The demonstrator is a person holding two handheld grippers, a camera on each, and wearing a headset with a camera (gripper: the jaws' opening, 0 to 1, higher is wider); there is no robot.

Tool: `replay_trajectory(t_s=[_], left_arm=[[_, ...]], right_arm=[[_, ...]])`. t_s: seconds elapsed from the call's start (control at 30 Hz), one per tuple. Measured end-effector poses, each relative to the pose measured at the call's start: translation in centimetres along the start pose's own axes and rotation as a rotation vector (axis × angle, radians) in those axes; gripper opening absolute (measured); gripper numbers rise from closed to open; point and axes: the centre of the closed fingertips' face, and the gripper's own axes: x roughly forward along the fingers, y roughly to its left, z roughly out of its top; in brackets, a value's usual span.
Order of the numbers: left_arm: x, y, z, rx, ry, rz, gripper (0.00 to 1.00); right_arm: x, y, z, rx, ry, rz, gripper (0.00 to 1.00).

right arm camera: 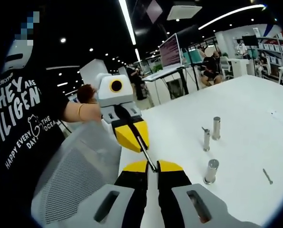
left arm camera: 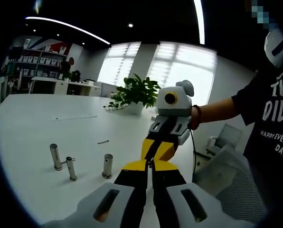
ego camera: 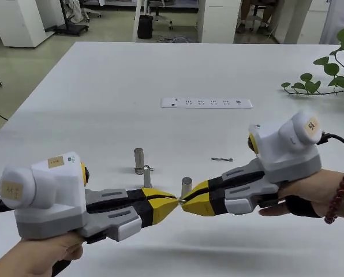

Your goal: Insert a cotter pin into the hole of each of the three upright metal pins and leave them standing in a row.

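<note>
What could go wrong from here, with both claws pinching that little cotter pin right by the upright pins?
1. The cotter pin is thin and held only at its ends by the left claw and the right claw. It may slip and drop if either grip loosens.
2. The claw tips sit close to the nearest upright pin, so a small nudge might topple it.
</note>
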Motion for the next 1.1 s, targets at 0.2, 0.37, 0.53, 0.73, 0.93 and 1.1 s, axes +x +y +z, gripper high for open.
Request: replay_trajectory(t_s=[0.2, 0.37, 0.53, 0.73, 0.93, 1.1], left_arm=[[0.1, 0.3, -0.5, 0.000, 0.017, 0.007, 0.00], [0.1, 0.7, -0.9, 0.007, 0.035, 0.025, 0.02], [0.2, 1.0, -1.2, 0.013, 0.050, 0.034, 0.03], [0.6, 1.3, -1.5, 0.018, 0.065, 0.044, 0.04], [1.0, 1.6, -2.0, 0.048, 0.086, 0.060, 0.04], [1.4, 2.0, -2.3, 0.070, 0.099, 0.084, 0.04]], right_arm=[[0.2, 0.1, -0.5, -0.098, 0.069, -0.026, 0.00], [0.2, 0.1, -1.0, -0.153, 0.119, -0.028, 0.00], [0.4, 0.0, -1.5, -0.208, 0.175, -0.036, 0.00], [0.2, -0.6, -1.9, -0.250, 0.215, -0.058, 0.00], [0.0, -1.2, -2.2, -0.287, 0.251, -0.079, 0.00], [-0.2, -1.8, -2.8, -0.310, 0.289, -0.102, 0.00]])
